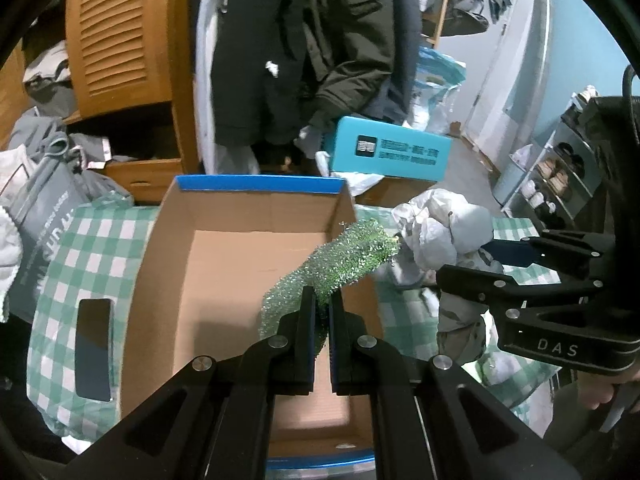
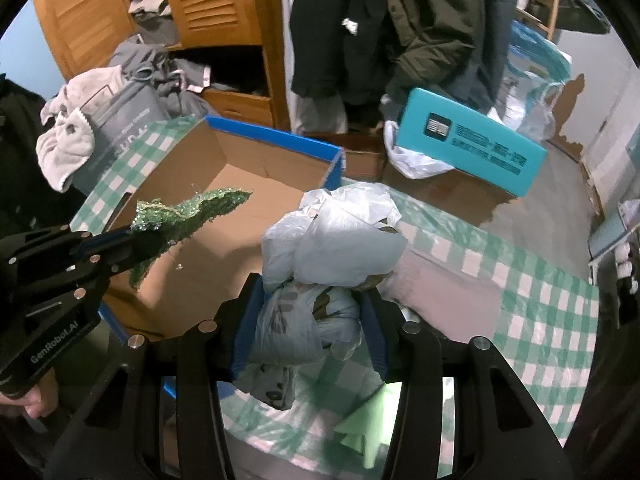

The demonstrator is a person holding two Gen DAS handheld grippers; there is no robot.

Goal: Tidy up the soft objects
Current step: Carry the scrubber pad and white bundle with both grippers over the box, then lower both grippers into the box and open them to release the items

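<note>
My left gripper (image 1: 322,300) is shut on a glittery green scrubbing cloth (image 1: 348,254), which hangs over the open cardboard box (image 1: 224,272) with blue edges. The same cloth (image 2: 188,216) shows in the right wrist view, pinched by the left gripper (image 2: 150,240) at the box's near side. My right gripper (image 2: 310,312) is shut on a crumpled white plastic bag bundle (image 2: 340,236), held above the green checked cloth just right of the box (image 2: 248,188). In the left wrist view the bundle (image 1: 440,232) and the right gripper (image 1: 472,264) sit to the right of the box.
A green-and-white checked tablecloth (image 2: 520,280) covers the surface. A black phone (image 1: 93,348) lies left of the box. A teal carton (image 1: 388,154) stands behind, with hanging coats, a wooden wardrobe (image 1: 120,40), and a grey bag with clothes (image 2: 120,120) at the left. A green cloth (image 2: 368,420) lies under the right gripper.
</note>
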